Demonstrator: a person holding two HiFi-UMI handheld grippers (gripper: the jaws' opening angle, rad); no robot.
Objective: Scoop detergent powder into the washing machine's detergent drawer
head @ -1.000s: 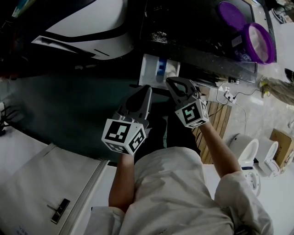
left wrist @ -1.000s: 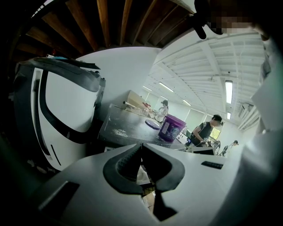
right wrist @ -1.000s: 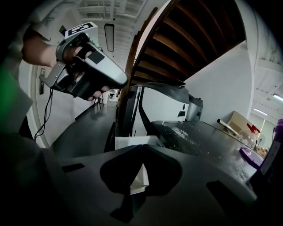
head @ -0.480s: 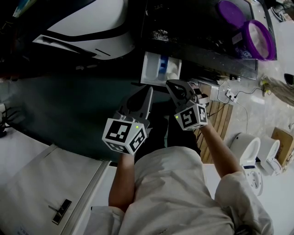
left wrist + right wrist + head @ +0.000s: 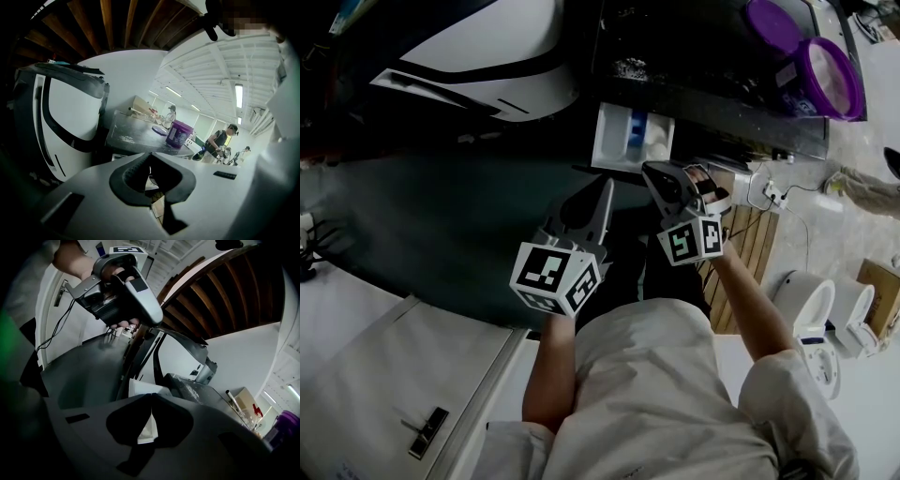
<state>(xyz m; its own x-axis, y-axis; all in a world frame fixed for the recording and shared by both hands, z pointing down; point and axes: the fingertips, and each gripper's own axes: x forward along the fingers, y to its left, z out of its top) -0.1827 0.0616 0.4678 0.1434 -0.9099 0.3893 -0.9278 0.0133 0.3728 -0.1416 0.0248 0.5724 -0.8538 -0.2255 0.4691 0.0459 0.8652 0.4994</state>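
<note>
Detergent drawer (image 5: 619, 141) juts open from dark washing machine (image 5: 694, 75), with white powder (image 5: 654, 141) already in one compartment. Scooping is probably done; the drawer is not yet pushed in. Purple detergent tub (image 5: 830, 84) stands open on top, well right. Left claw (image 5: 604, 187) and right claw (image 5: 649, 171) are pinched together, empty, just below the drawer's front edge, with free room leftward.

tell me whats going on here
A person stands at a washing machine with a claw in each hand. The detergent drawer is pulled out, with white powder in one compartment. The left claw and right claw hover just in front of it, both shut and empty. The open purple tub and its lid sit on top of the machine, to the right.
</note>
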